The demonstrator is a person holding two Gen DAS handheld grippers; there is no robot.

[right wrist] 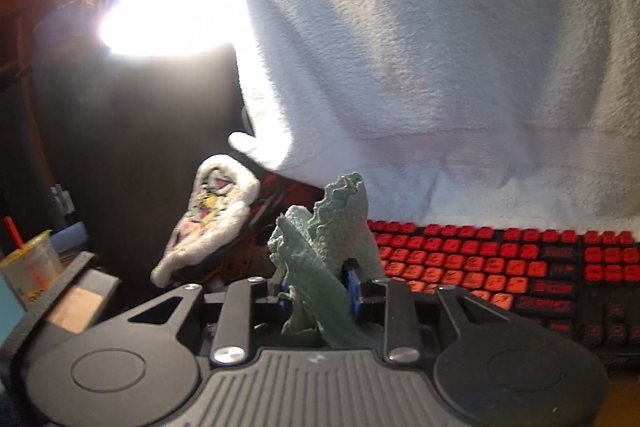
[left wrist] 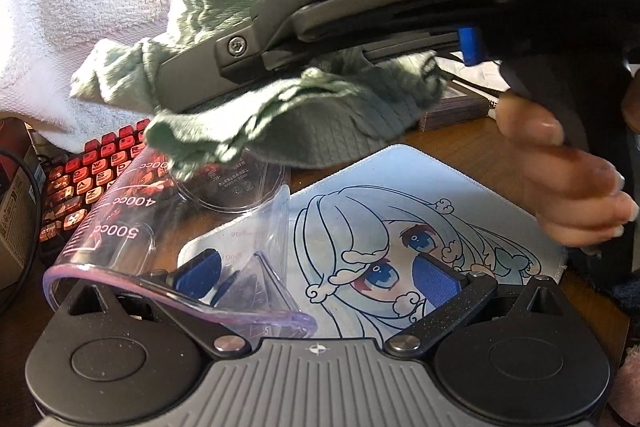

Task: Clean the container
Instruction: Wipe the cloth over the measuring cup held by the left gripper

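Right gripper [right wrist: 318,291] fingers are pinched on the green cloth [left wrist: 304,115] right over the clear measuring cup [left wrist: 160,223], left gripper [left wrist: 320,279] fingers spread wide around its rim, so I'd steady that cup before wiping inside.

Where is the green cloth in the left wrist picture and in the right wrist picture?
Left wrist view: the green cloth hangs in the upper middle, clamped in the right tongs, over the clear measuring cup.
Right wrist view: it stands up at lower centre, pinched between the two blue pads.
Shared landmark: the red keyboard under the white towel.
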